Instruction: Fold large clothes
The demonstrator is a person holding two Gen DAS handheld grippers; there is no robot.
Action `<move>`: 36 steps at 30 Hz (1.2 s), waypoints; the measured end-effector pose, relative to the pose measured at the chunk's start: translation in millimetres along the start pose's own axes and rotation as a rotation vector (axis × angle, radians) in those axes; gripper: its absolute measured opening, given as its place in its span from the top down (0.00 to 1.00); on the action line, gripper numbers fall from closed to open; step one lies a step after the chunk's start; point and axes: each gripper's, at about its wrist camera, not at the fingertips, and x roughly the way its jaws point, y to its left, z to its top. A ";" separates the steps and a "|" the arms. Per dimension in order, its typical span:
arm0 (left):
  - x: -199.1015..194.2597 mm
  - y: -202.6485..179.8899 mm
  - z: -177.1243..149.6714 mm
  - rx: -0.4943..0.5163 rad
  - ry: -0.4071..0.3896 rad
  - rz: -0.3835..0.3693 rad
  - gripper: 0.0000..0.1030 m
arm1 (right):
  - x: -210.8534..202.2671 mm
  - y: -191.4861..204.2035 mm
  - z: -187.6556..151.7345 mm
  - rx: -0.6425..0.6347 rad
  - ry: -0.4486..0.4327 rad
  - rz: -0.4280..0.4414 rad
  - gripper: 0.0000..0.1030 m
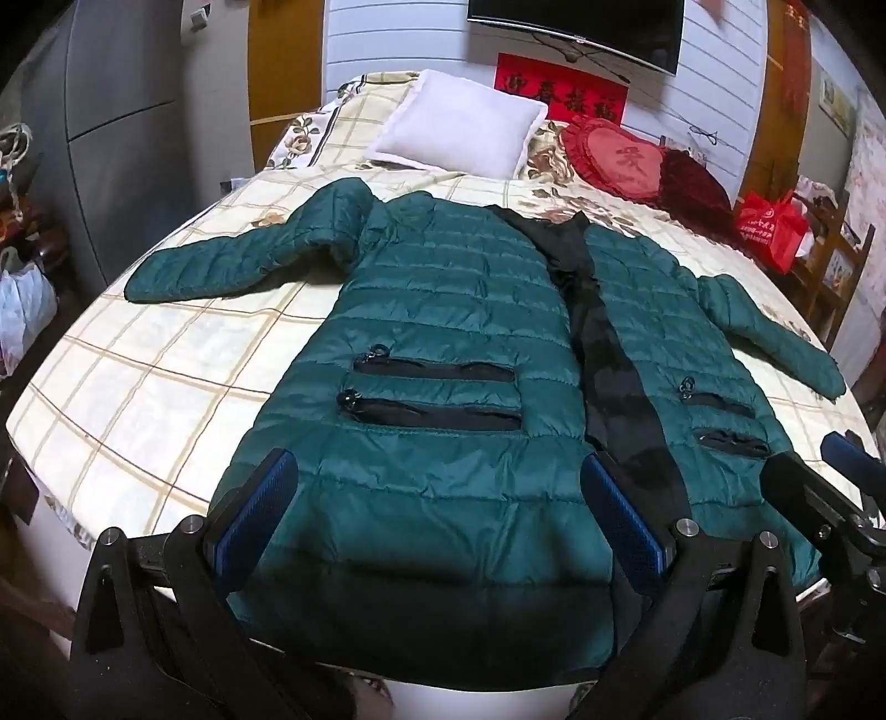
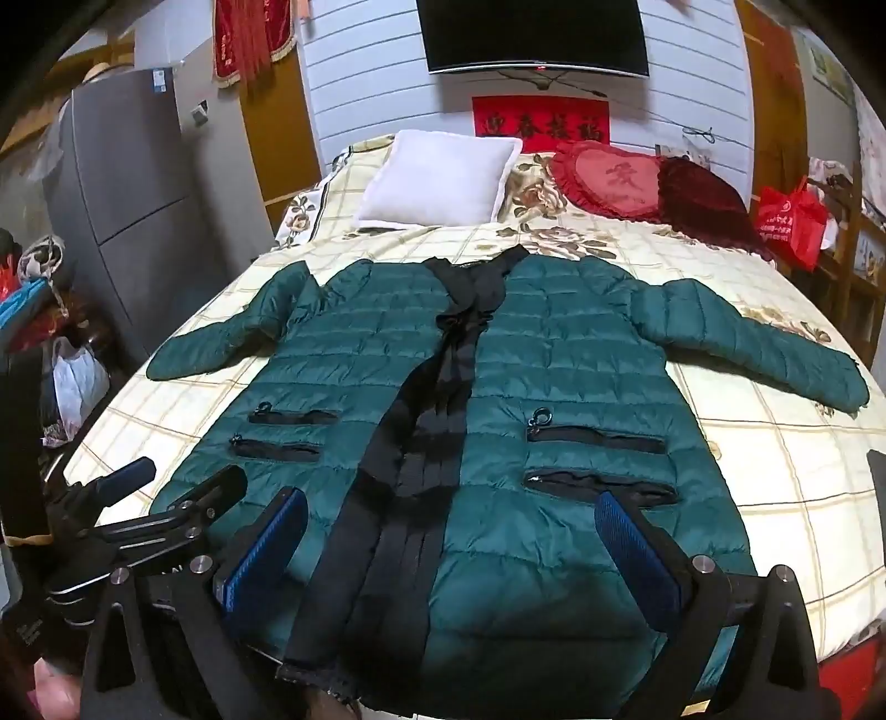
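A dark green quilted jacket [image 1: 443, 343] lies spread front-up on a bed [image 1: 166, 354] with a cream checked and flowered cover, its sleeves reaching out left and right, its black lining showing down the open front, its hem at the near edge. The left gripper [image 1: 437, 507] hangs over the hem with its jaws wide apart — blue pads [image 1: 260, 509] on either side of the left front panel, nothing pinched between them — and part of the right gripper [image 1: 830, 487] shows at the near right. At the far end lie a white pillow [image 1: 459, 124] and a red heart-shaped cushion [image 1: 614, 160], below a wall-mounted screen [image 1: 576, 27].
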 end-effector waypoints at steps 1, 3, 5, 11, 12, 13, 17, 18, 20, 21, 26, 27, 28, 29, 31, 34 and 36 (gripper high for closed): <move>0.3 -0.1 0.4 -0.004 0.001 0.000 0.01 | 1.2 1.2 0.3 0.002 0.000 0.001 0.00; 0.1 0.7 0.0 -0.009 0.002 0.000 0.01 | 1.7 0.1 2.3 0.019 0.018 0.012 0.00; -0.8 1.1 -0.2 -0.010 0.001 0.001 0.01 | 5.4 2.4 0.8 0.011 0.013 0.005 0.00; -3.9 0.1 -0.8 -0.003 -0.006 -0.001 0.01 | -2.7 -5.4 -1.9 0.029 0.009 0.004 0.00; -3.7 -0.5 -1.4 -0.001 -0.005 -0.002 0.01 | -3.3 -3.4 -2.2 0.030 0.009 0.000 0.00; -3.2 -0.5 -0.8 0.000 -0.002 -0.003 0.01 | -2.4 -5.5 -2.2 0.034 0.002 0.002 0.00; -3.0 -2.2 -2.6 0.006 0.000 -0.005 0.01 | -2.5 -8.8 -1.6 0.045 -0.003 0.003 0.00; -2.9 -2.5 -2.7 0.006 0.000 -0.005 0.01 | -2.6 -9.2 -1.3 0.050 -0.006 0.008 0.00; -2.9 -2.7 -3.1 0.007 0.001 -0.008 0.01 | -2.0 -9.8 -1.2 0.059 -0.014 0.015 0.00; -2.9 -2.8 -3.1 0.007 0.001 -0.006 0.01 | -1.8 -10.3 -1.3 0.058 -0.017 0.016 0.00; -2.6 -2.9 -3.5 0.003 0.000 -0.008 0.01 | -1.4 -11.3 -1.0 0.062 -0.012 0.014 0.00; -2.6 -2.9 -3.5 0.002 0.000 -0.008 0.01 | -0.4 -11.6 -1.7 0.053 -0.014 0.006 0.00; -2.8 -2.8 -3.4 0.005 0.001 -0.009 0.01 | 0.1 -12.0 -2.2 0.050 -0.015 0.001 0.00; -2.6 -3.2 -3.5 0.005 0.002 -0.010 0.01 | 0.4 -12.3 -2.5 0.048 -0.018 -0.002 0.00; -2.7 -3.1 -3.6 0.007 0.003 -0.005 0.01 | 1.3 -12.9 -2.2 0.055 -0.016 0.001 0.00; -2.6 -3.6 -4.6 0.004 0.004 -0.007 0.01 | 2.1 -13.5 -2.3 0.059 -0.012 0.006 0.00; -2.1 -4.4 -4.6 0.005 0.005 -0.008 0.01 | 2.9 -13.0 -2.5 0.056 -0.008 0.002 0.00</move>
